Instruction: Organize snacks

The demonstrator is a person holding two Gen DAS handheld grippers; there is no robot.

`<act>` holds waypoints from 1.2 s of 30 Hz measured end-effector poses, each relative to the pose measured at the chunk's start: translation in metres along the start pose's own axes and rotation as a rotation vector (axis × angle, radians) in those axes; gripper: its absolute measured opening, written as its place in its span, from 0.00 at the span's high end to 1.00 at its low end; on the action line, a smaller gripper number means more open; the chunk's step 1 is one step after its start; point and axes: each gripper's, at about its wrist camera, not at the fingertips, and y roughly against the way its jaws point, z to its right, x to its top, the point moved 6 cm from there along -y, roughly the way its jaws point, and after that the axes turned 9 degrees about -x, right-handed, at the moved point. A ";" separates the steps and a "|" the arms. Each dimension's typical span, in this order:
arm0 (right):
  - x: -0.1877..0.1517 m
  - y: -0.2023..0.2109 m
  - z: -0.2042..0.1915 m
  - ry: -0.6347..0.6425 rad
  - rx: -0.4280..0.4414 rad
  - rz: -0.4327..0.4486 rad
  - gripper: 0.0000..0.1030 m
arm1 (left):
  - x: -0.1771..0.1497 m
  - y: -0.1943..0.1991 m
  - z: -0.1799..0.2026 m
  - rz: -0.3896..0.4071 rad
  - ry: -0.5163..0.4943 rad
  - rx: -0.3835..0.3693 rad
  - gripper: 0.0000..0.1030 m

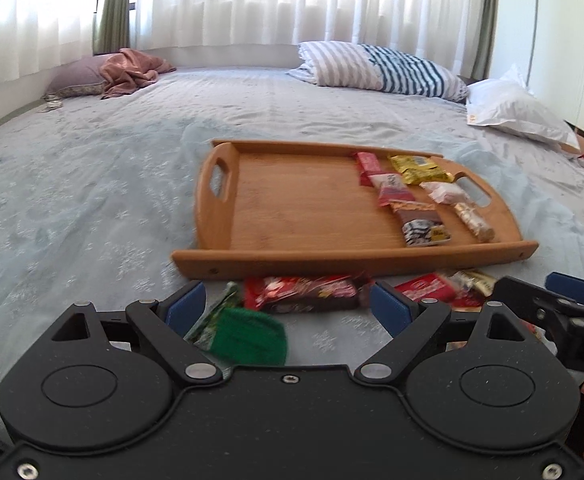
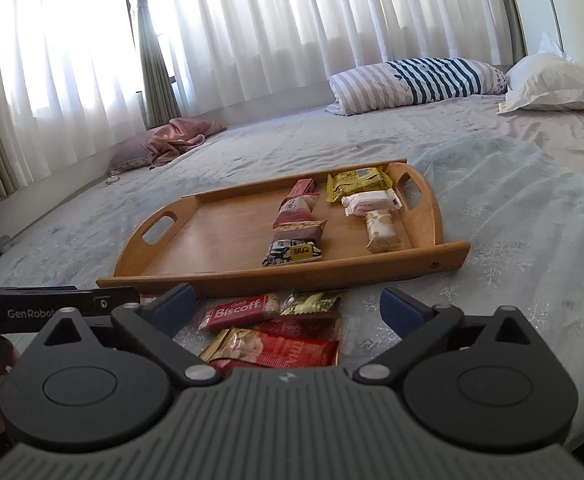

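A wooden tray point(image 1: 300, 204) point(image 2: 220, 236) lies on the bed with several wrapped snacks in two rows on its right side. My left gripper point(image 1: 288, 304) is open, low over loose snacks in front of the tray: a red-brown bar point(image 1: 304, 293) and a green packet point(image 1: 244, 332) between its fingers. My right gripper point(image 2: 286, 300) is open over a red Biscoff packet point(image 2: 238, 312), a gold packet point(image 2: 310, 303) and a red packet point(image 2: 292, 348). Neither gripper holds anything.
The bed has a pale blue patterned sheet point(image 1: 92, 184). A striped pillow point(image 1: 376, 68) and a white pillow point(image 1: 516, 108) lie at the far right, a pink cloth and pillow point(image 1: 128, 72) at the far left. Curtains hang behind.
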 end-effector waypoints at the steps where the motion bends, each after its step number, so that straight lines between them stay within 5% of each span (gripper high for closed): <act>1: -0.004 0.001 -0.003 0.011 0.000 -0.001 0.00 | -0.003 0.000 -0.003 -0.003 -0.002 0.015 0.13; 36: -0.033 -0.007 -0.022 0.040 -0.116 -0.047 0.00 | -0.021 -0.015 -0.026 -0.008 -0.043 0.071 0.13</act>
